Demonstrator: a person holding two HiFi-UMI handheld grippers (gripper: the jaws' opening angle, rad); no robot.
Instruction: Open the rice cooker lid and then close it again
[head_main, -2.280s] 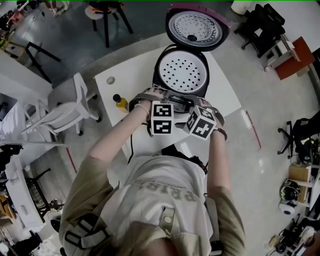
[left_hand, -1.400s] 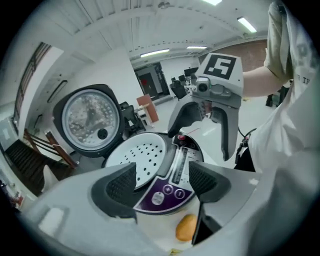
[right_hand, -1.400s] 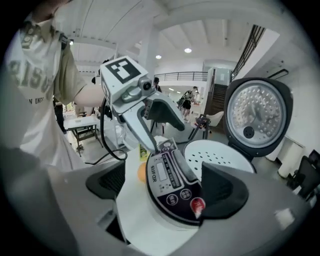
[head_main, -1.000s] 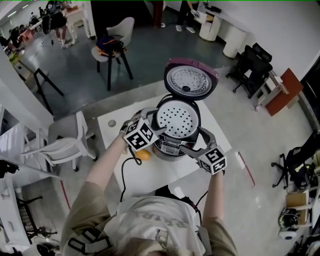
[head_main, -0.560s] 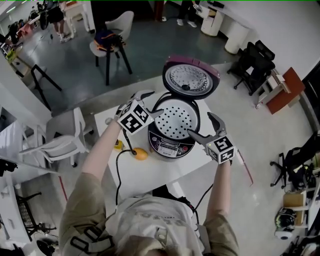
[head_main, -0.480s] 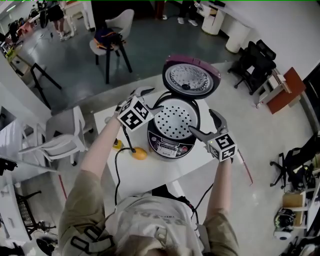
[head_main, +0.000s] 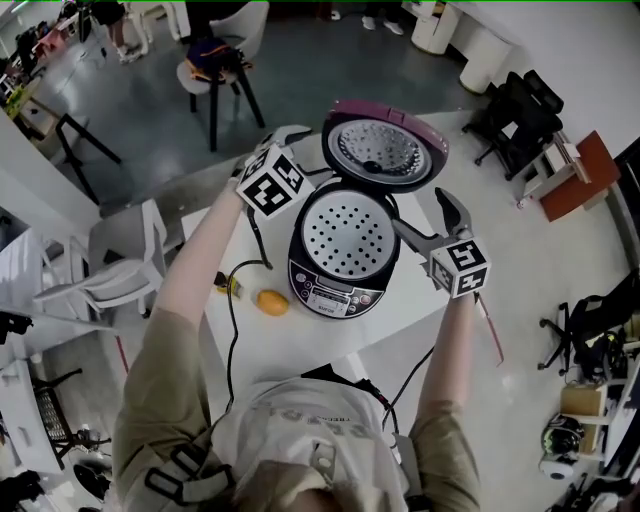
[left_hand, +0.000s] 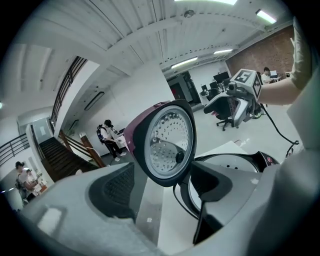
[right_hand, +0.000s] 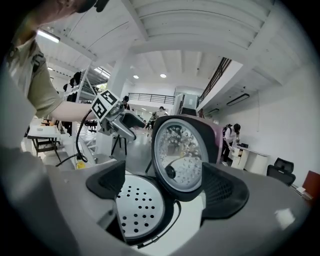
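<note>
Scanning from the left of the head view: finds a small yellow item (head_main: 228, 287) and an orange round thing (head_main: 270, 302) on the white table (head_main: 250, 350), with a black cable (head_main: 232, 320) trailing past them toward the lower edge. Holds the left gripper (head_main: 303, 150) at upper centre, just left of the lid (head_main: 385, 148), jaws apart and clamped on nothing. Frames the lid's inner face between the pads in the left gripper view, with no clear contact. Shows the rice cooker (head_main: 335, 290) at centre, its pot mouth covered by a perforated plate (head_main: 345, 232), lid raised on the far hinge and leaning toward the top of the frame. Places the right gripper (head_main: 425, 215) just right of the cooker's rim, below the lid, jaws likewise spread wide and empty.

Judging from this: opening done, closing left to do.

- Risks slipping off the glossy domed shell if pushed with 1 bare jaw tip.
- Risks a slam if the lid is tipped past its balance point and let fall.
- Could shove the cooker across the table, or rock it backward, if pressed from 1 side only, with the cable and the orange thing close by.
- Could leave the latch unengaged if pressed too lightly at the front edge.
</note>
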